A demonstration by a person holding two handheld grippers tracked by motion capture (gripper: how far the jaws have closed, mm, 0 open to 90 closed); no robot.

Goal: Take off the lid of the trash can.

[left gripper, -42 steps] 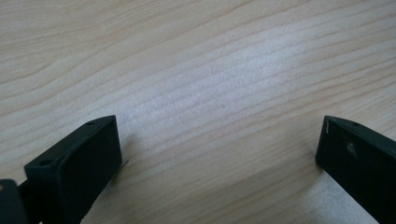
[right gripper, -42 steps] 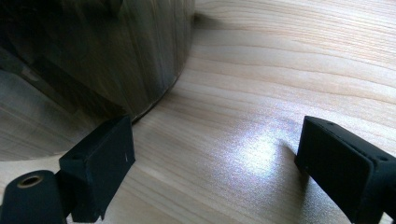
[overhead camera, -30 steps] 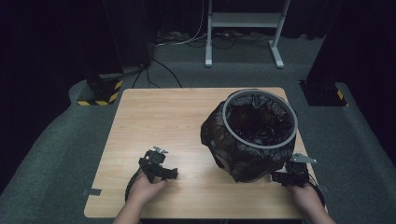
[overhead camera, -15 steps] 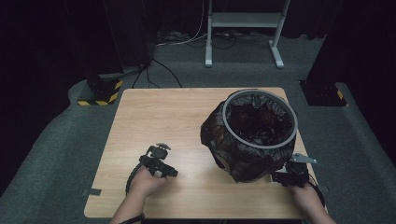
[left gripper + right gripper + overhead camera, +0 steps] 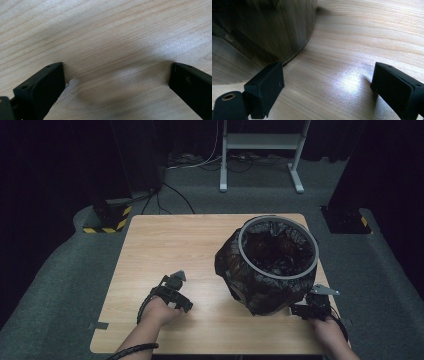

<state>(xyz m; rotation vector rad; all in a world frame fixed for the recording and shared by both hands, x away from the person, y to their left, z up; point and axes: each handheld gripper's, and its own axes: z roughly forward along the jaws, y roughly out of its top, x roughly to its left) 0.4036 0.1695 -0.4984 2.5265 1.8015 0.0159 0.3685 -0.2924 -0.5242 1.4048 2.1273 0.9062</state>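
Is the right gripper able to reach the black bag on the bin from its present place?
Probably yes: the right gripper sits open on the table beside the black bag, with nothing between them.

left claw (image 5: 172, 292): black, grey top plate | right claw (image 5: 311, 307): black, grey plate, cable

Dim surroundings, glare on wood

Left gripper (image 5: 173, 291) and right gripper (image 5: 311, 306) rest low, jaws spread wide.
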